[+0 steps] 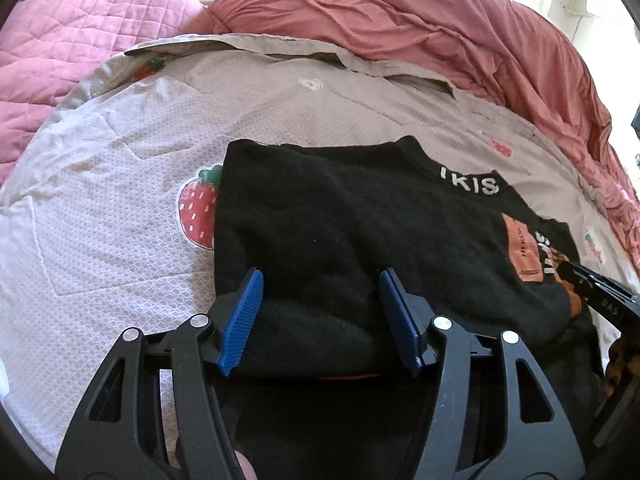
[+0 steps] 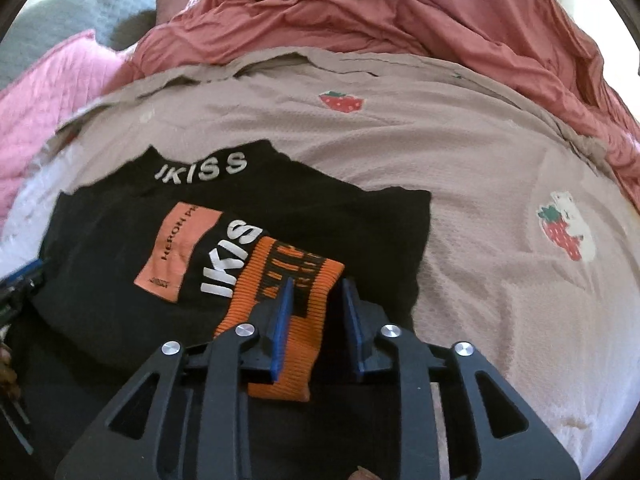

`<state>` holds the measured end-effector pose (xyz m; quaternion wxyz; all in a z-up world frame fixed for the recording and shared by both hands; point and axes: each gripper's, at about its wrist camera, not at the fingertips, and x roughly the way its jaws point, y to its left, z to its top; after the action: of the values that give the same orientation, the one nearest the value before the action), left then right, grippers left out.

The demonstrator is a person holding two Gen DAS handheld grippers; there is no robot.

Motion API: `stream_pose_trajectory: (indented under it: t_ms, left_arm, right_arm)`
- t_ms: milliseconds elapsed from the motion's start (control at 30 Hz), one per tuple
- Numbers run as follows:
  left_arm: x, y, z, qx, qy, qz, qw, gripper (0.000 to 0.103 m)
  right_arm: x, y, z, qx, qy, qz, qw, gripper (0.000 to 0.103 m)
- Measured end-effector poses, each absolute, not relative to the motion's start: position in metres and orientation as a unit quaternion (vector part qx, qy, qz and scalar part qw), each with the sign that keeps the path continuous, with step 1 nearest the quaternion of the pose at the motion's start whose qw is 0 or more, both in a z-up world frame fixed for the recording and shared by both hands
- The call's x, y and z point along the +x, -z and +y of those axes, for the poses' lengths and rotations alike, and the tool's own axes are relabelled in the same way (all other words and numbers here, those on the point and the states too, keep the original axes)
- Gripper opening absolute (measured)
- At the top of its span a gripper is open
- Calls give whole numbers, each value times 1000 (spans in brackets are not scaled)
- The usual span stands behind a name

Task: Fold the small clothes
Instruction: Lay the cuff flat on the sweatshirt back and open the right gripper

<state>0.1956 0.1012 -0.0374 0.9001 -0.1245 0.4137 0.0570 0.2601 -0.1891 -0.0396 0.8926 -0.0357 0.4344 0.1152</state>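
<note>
A black sweater with white "IKISS" lettering and an orange patch lies partly folded on the bed sheet. It also shows in the right wrist view. My left gripper is open, its blue fingers spread over the folded left part of the sweater. My right gripper is open, narrower, with its fingers either side of the orange ribbed cuff, which lies folded onto the sweater's front. The right gripper's tip shows at the right edge of the left wrist view.
The beige sheet with strawberry prints covers the bed. A bunched rust-red duvet lies along the far side. A pink quilted blanket lies at the far left. A grey cushion is behind it.
</note>
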Motion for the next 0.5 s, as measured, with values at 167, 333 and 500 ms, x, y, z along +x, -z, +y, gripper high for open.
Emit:
stream_pose_trajectory:
  t_ms: [167, 333, 500]
  left_arm:
    - [178, 22, 102, -129, -58, 397, 907, 60]
    - [167, 13, 100, -122, -66, 382, 913, 60]
    - [169, 16, 92, -105, -59, 390, 913, 60]
  right_arm:
    - [242, 21, -192, -28, -141, 407, 902, 29]
    - [227, 15, -178, -29, -179, 402, 897, 31]
    - [216, 20, -154, -45, -213, 408, 887, 31]
